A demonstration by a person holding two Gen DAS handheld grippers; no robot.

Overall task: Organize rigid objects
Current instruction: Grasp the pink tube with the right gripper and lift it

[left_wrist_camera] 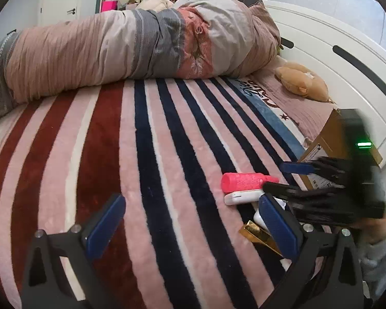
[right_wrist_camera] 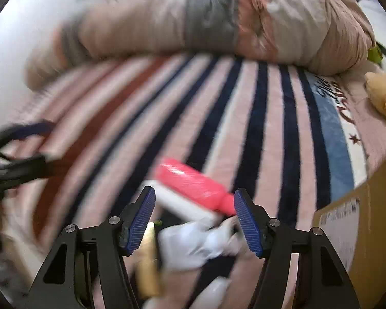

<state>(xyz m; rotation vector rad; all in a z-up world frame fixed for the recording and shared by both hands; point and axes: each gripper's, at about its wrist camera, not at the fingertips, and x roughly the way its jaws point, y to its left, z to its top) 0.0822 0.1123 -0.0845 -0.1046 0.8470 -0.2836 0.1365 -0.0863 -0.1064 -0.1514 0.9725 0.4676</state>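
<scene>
Pink bottle (ribbed cylinder) lies on plush striped blanket.

Each hand-held gripper has black ribbed arms, silver screws and blue ridged pads.

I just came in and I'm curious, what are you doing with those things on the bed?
A person is tidying small hard items on the striped blanket. The right hand-held gripper is open and reaching over a pile: a pink bottle, a flat white case and a gold box. The left hand-held gripper is open, holding nothing. A cardboard box sits beside the pile.
</scene>
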